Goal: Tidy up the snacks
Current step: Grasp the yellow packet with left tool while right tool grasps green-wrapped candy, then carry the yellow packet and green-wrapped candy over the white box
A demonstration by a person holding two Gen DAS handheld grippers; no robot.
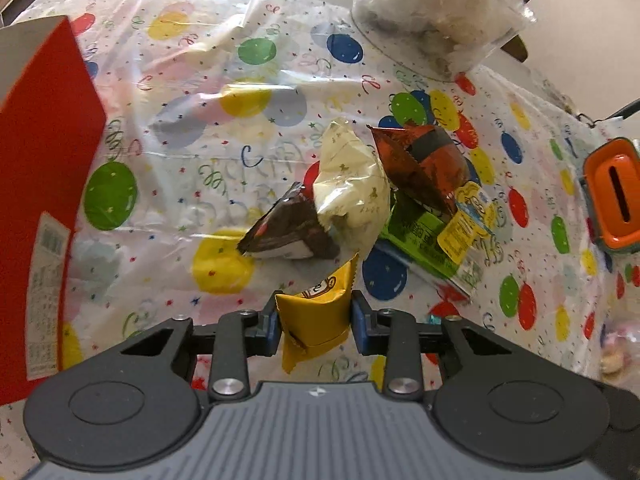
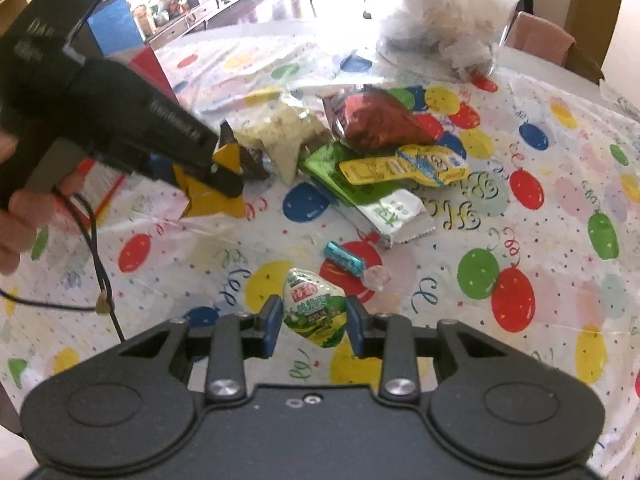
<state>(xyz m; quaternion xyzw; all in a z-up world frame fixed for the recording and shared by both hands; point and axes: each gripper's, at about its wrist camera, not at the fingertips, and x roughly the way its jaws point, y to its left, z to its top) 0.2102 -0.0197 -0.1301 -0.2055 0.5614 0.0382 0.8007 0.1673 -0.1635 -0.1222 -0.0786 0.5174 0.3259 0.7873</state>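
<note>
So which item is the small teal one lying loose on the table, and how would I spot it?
Start at the snack pile in the middle of the balloon tablecloth, then come toward the right gripper, past the white wrapper. The teal candy lies alone on a red balloon print. It is the smallest piece there, a shiny teal stick with a clear twisted end.

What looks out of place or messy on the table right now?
The snacks lie in a loose heap, overlapping, not sorted. A small blue candy lies apart from it. Nothing looks spilled or torn. Each gripper holds a packet: left yellow, right green-white.
</note>
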